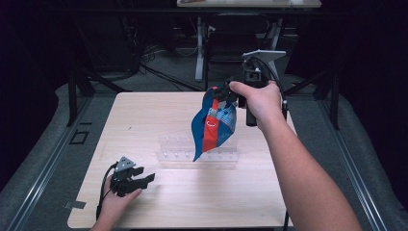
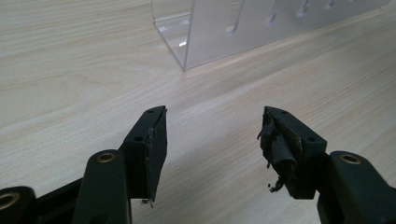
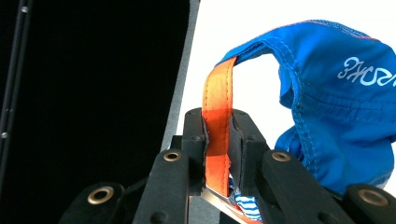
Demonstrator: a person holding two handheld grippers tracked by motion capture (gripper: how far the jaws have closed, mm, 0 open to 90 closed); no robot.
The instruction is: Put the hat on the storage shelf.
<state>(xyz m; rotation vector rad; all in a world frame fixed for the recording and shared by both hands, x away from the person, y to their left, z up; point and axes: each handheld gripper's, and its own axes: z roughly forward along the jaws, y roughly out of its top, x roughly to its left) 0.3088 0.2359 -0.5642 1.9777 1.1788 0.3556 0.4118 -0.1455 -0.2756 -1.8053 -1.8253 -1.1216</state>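
A blue fabric bag (image 1: 214,122) with an orange strap and white lettering hangs in the air above the clear acrylic rack (image 1: 197,153). My right gripper (image 1: 226,92) holds it up by its top. In the right gripper view the jaws are shut on the orange strap (image 3: 218,135), and the blue fabric bag (image 3: 336,107) bulges to the right. My left gripper (image 1: 146,179) rests low near the table's front left, open with nothing between its fingers. In the left gripper view it (image 2: 212,140) points toward the corner of the rack (image 2: 219,32).
The light wooden table (image 1: 144,115) has dark floor around it. Table legs and cables stand beyond its far edge. A grey rail (image 1: 356,178) runs along the right side.
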